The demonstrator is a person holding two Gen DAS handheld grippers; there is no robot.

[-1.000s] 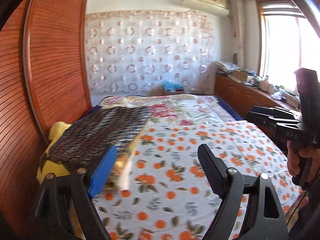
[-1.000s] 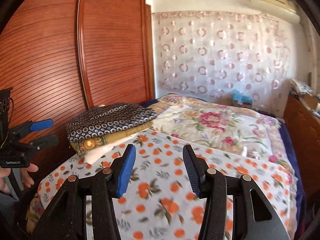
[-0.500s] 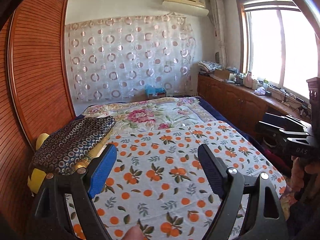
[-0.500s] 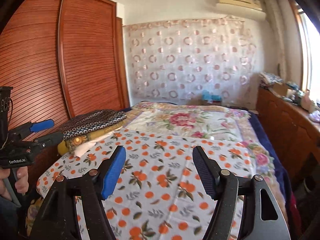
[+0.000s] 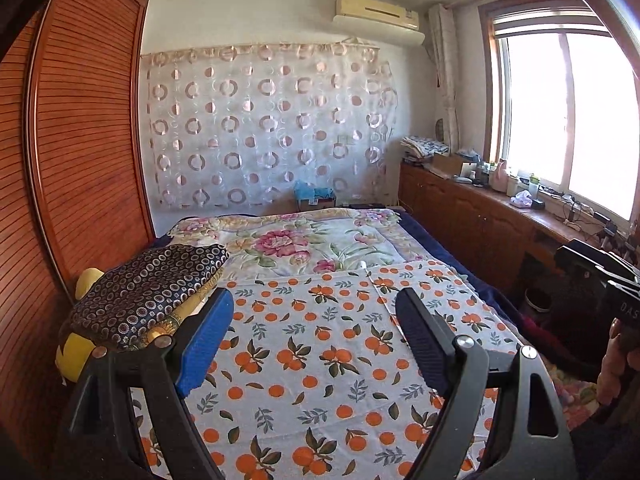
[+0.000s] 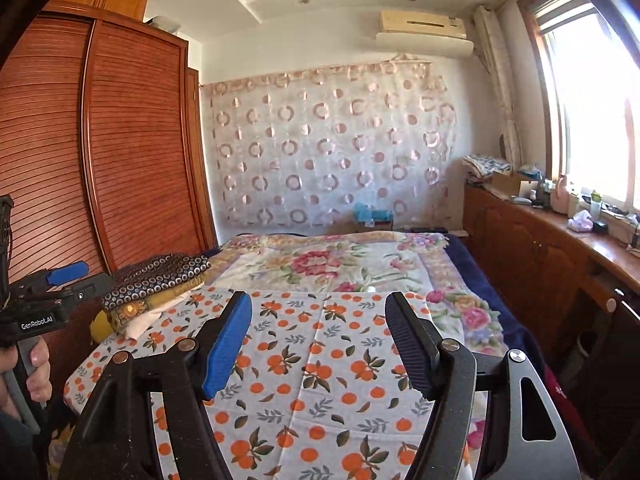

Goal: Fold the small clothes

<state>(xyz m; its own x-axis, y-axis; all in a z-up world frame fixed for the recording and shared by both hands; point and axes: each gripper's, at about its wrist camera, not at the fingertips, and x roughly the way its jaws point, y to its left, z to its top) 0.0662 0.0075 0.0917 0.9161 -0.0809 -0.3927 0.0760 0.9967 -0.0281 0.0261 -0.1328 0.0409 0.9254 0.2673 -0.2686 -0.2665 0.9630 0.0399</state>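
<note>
A folded pile [image 5: 148, 292] lies at the bed's left edge, a dark ring-patterned cloth on top, yellow and white layers beneath it [image 6: 156, 280]. An orange-fruit print cloth [image 5: 320, 360] is spread flat over the near half of the bed [image 6: 320, 360]. My left gripper [image 5: 314, 300] hovers open above this cloth, to the right of the pile, with nothing between its fingers. My right gripper [image 6: 318, 300] is also open and empty over the print cloth. A hand holds the left gripper [image 6: 86, 276] at the left edge of the right wrist view.
A floral quilt [image 5: 320, 240] covers the far half of the bed. A slatted wooden wardrobe [image 6: 120, 160] stands close on the left. A low wooden cabinet [image 5: 480, 224] with bottles and clutter runs under the window on the right. A circle-patterned curtain [image 5: 272, 128] hangs behind.
Both grippers have drawn back from the folded pile and swung right, so more of the bed and room shows. The right gripper's jaws have widened. The pile stays in place.
</note>
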